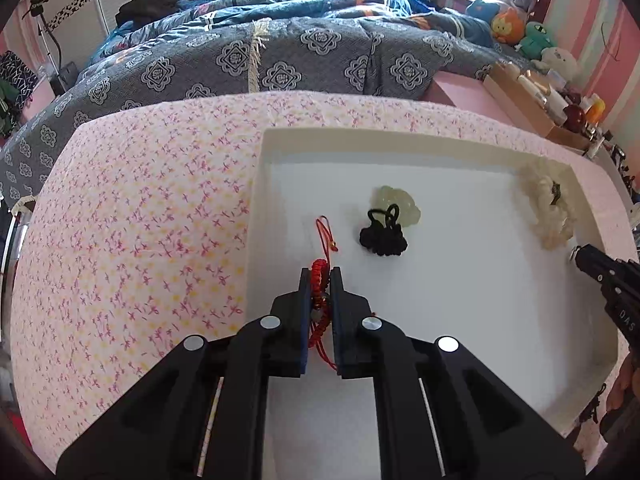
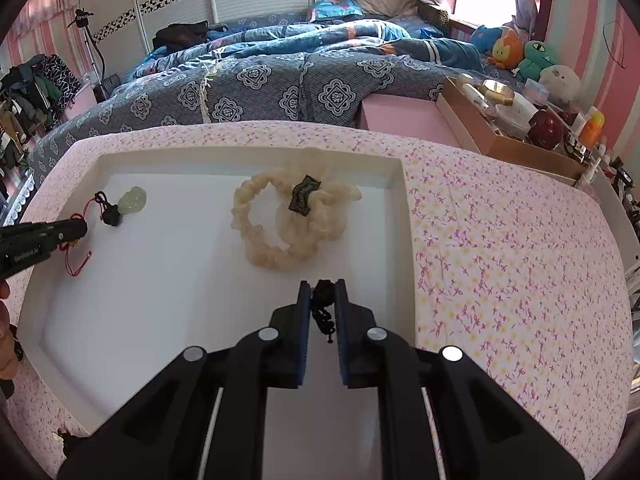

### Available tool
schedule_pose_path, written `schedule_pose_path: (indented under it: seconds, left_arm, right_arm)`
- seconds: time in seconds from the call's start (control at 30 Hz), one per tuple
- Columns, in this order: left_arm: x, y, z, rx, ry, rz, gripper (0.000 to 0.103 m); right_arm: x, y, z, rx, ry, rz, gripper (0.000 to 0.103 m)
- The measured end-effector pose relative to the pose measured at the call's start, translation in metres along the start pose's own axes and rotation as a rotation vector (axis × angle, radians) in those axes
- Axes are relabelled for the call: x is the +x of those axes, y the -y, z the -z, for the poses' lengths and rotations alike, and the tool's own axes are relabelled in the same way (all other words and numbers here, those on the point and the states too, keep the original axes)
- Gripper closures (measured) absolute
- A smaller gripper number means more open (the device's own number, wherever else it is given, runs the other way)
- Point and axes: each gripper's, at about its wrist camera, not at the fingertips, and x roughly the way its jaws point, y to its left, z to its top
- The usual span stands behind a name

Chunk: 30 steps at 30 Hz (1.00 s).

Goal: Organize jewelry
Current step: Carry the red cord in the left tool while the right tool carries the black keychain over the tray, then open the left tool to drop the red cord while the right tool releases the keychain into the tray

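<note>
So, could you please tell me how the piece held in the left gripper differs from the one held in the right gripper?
The left gripper pinches a red cord bracelet; the right gripper pinches a dark beaded string. The red cord trails beyond the fingertips onto the white tray, whereas the dark string stays bunched between the pads. Both are thin strands, clamped by nearly closed jaws over the same tray.

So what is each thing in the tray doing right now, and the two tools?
Left tool: shut on the red string bracelet.
Right tool: shut on the dark bead string.
Green pendant: lying loose on the tray, black cord attached.
Cream bead strands: lying in loops by the tray's far rim, untouched.
</note>
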Motion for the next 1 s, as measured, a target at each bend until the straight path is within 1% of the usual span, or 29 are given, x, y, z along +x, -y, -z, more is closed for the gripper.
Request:
schedule_pose_path:
  seconds: [0.13, 0.23, 0.37, 0.43, 0.47, 0.5, 0.57, 0.6, 0.7, 0.87, 1.0]
  left_arm:
    - [-0.001, 0.006, 0.003, 0.019, 0.003, -0.020, 0.096]
    - [-0.003, 0.009, 0.005, 0.028, 0.005, -0.036, 0.096]
    - [-0.011, 0.011, 0.013, 0.041, 0.028, -0.059, 0.095]
    - [-0.020, 0.012, 0.017, 0.048, 0.040, -0.056, 0.095]
    - [-0.024, 0.012, 0.019, 0.050, 0.048, -0.056, 0.095]
    - [-0.030, 0.012, 0.021, 0.052, 0.058, -0.058, 0.094]
    - [-0.041, 0.011, 0.027, 0.054, 0.075, -0.062, 0.086]
    - [-0.047, 0.010, 0.030, 0.054, 0.084, -0.062, 0.081]
    - [-0.071, 0.009, 0.043, 0.061, 0.124, -0.065, 0.077]
    - [-0.123, 0.004, 0.069, 0.075, 0.195, -0.085, 0.065]
    - [-0.168, -0.004, 0.091, 0.097, 0.253, -0.084, 0.052]
  right_arm:
    - [0.007, 0.005, 0.000, 0.007, -0.010, 0.008, 0.091]
    - [0.010, 0.009, 0.000, 0.017, -0.011, -0.005, 0.090]
    - [0.009, 0.012, 0.003, 0.039, -0.007, -0.029, 0.087]
    - [0.008, 0.015, 0.004, 0.058, -0.003, -0.049, 0.077]
    - [0.006, 0.015, 0.004, 0.060, 0.004, -0.054, 0.068]
    - [0.002, 0.014, 0.005, 0.061, 0.015, -0.057, 0.062]
    - [-0.007, 0.014, 0.006, 0.063, 0.039, -0.069, 0.062]
    - [-0.012, 0.014, 0.006, 0.064, 0.048, -0.073, 0.062]
    - [-0.029, 0.014, 0.010, 0.066, 0.073, -0.080, 0.062]
    - [-0.080, 0.013, 0.027, 0.047, 0.140, -0.067, 0.062]
    - [-0.122, 0.021, 0.045, 0.081, 0.185, -0.035, 0.062]
